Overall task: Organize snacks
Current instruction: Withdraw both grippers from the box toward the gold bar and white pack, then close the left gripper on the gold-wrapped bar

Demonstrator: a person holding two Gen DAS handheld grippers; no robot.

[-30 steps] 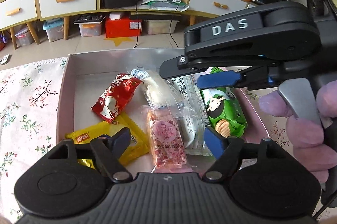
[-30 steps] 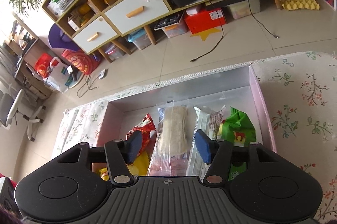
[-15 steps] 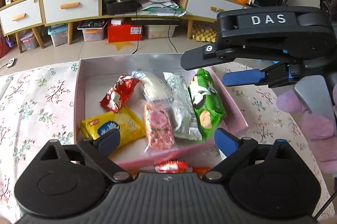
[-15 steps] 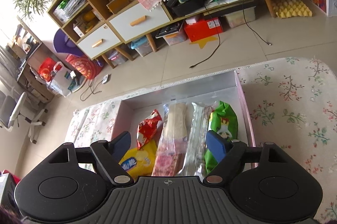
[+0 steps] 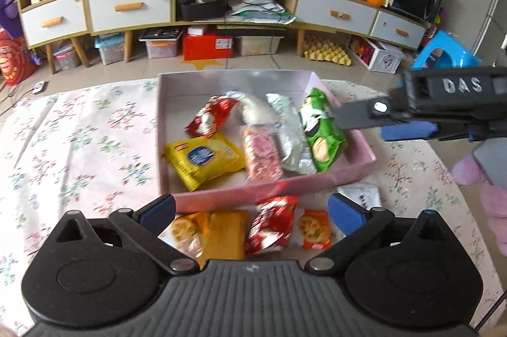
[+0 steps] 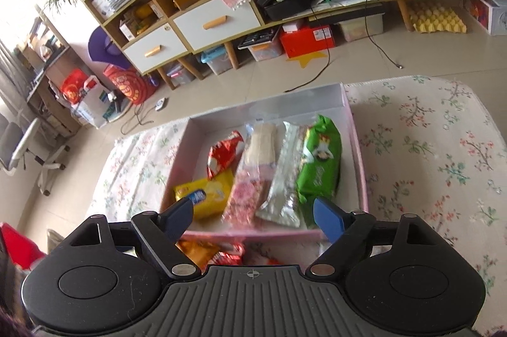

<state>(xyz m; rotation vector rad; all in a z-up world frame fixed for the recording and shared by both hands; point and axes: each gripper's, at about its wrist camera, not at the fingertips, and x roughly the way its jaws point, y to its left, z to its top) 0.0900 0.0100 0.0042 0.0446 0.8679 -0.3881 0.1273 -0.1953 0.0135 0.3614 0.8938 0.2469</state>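
Observation:
A pink box (image 5: 285, 183) (image 6: 359, 147) on the flowered cloth holds several snack packs: red (image 5: 210, 118), yellow (image 5: 204, 159), pink (image 5: 261, 155), silver (image 5: 290, 140), white (image 5: 253, 110) and green (image 5: 318, 131) (image 6: 320, 162). In front of the box lie an orange pack (image 5: 202, 229), a red pack (image 5: 272, 224), a small orange pack (image 5: 315, 232) and a silver pack (image 5: 362, 194). My left gripper (image 5: 250, 213) is open and empty above these loose packs. My right gripper (image 6: 253, 216) is open and empty over the box's near edge; it also shows in the left wrist view (image 5: 412, 115).
The table is covered by a flowered cloth (image 5: 79, 147). Beyond the table edge is a tiled floor (image 5: 253, 64) and a low cabinet (image 5: 126, 10) with drawers and storage bins. A desk chair (image 6: 28, 153) stands at far left.
Both grippers have pulled back and up from the box and opened wider. The loose packs in front of the box have come into view.

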